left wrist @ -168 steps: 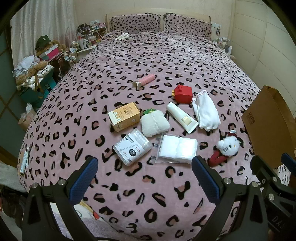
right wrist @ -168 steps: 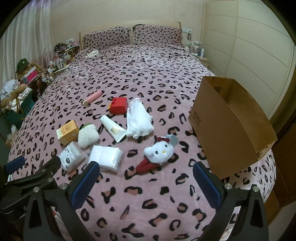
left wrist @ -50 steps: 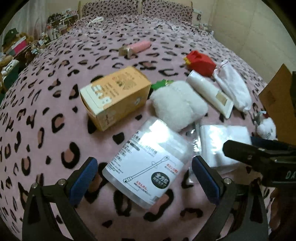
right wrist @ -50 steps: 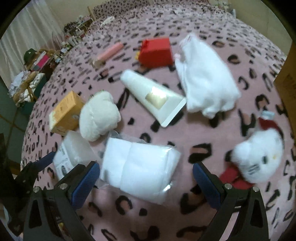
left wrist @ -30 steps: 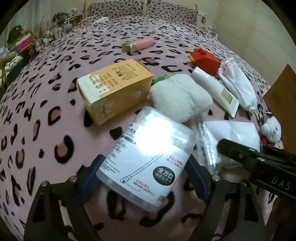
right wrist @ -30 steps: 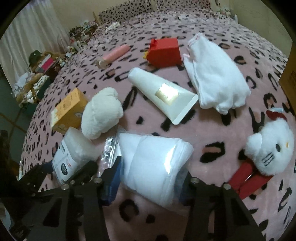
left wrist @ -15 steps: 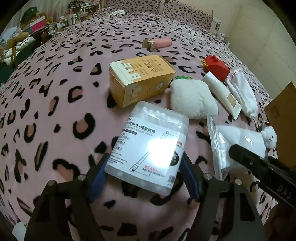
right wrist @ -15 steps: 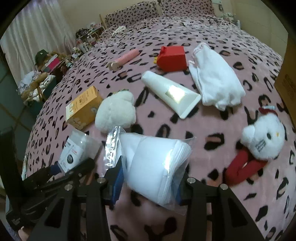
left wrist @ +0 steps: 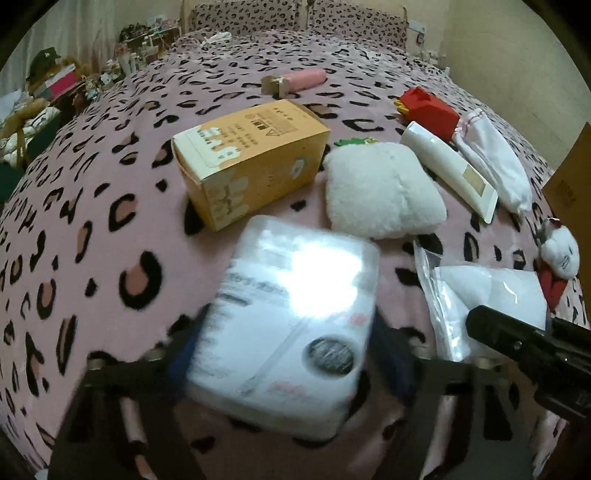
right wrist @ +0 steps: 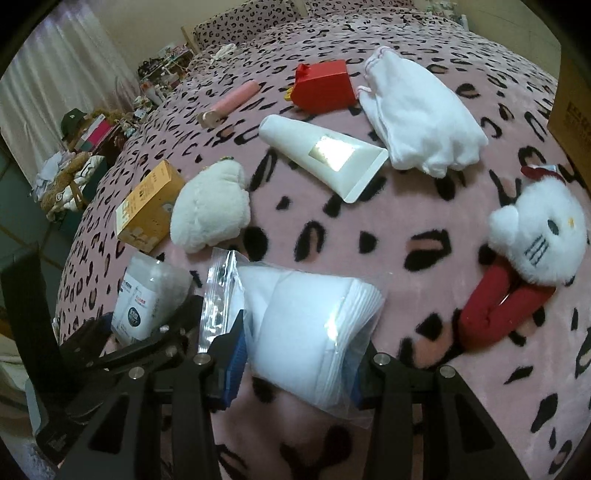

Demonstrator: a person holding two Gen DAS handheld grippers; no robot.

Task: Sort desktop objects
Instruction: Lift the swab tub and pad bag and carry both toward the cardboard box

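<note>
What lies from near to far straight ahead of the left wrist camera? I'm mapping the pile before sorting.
Clear plastic cotton-swab tub between the left gripper fingers → orange cardboard box → pink cylindrical tube with a gold cap → leopard-print pillows.

Bed with a pink leopard-print blanket (right wrist: 369,229). Lying directly on it: an orange carton (left wrist: 251,158); a white plush pad (left wrist: 380,192); a white squeeze tube (right wrist: 328,155); a red gift box (right wrist: 325,90); a white drawstring pouch (right wrist: 421,122); a pink cylindrical case (right wrist: 231,101); and a white cat plush with red limbs (right wrist: 532,251) beside a cardboard box (right wrist: 572,99).
</note>
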